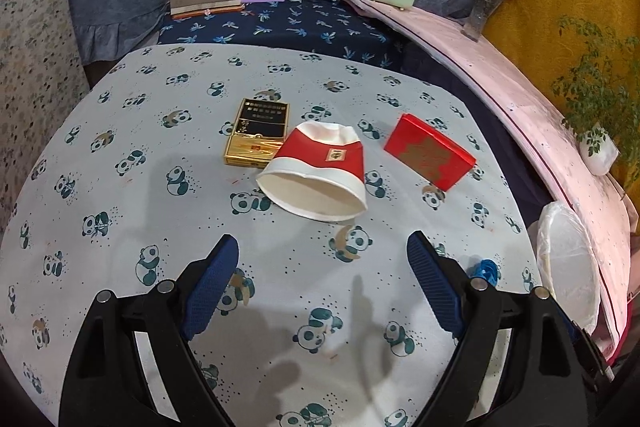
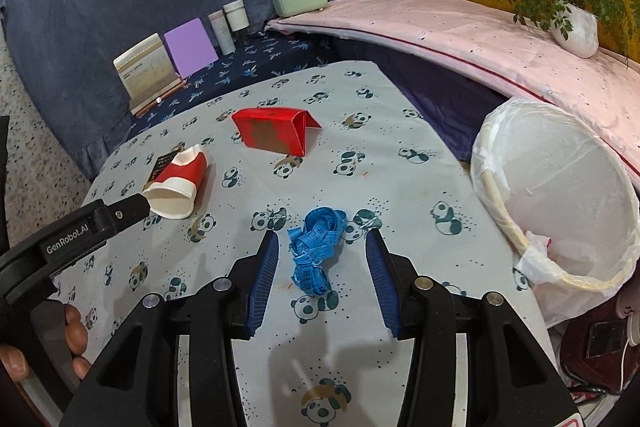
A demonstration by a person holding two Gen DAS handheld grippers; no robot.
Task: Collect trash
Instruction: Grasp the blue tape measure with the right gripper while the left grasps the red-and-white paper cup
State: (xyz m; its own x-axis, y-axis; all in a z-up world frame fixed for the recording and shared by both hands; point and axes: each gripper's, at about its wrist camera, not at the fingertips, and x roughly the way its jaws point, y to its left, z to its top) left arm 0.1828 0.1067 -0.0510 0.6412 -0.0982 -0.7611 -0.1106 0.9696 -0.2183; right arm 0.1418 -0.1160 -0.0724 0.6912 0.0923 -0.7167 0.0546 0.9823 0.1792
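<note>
Two tools work the desk: the left tool (image 1: 322, 247), spread wide, faces the crushed paper cup (image 1: 316, 173) mid-desk; the right tool (image 2: 322, 247), half-spread and empty, straddles the blue tape measure (image 2: 316, 247) near the right edge, beside the lined bin (image 2: 560, 195).

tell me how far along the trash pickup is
Nothing looks binned: no trash shows in the lined bin. In hand: the open right gripper straddles the blue tape measure without pressing; the open left gripper faces the paper cup. Left: cup, red box, gold-black box, tape.
</note>
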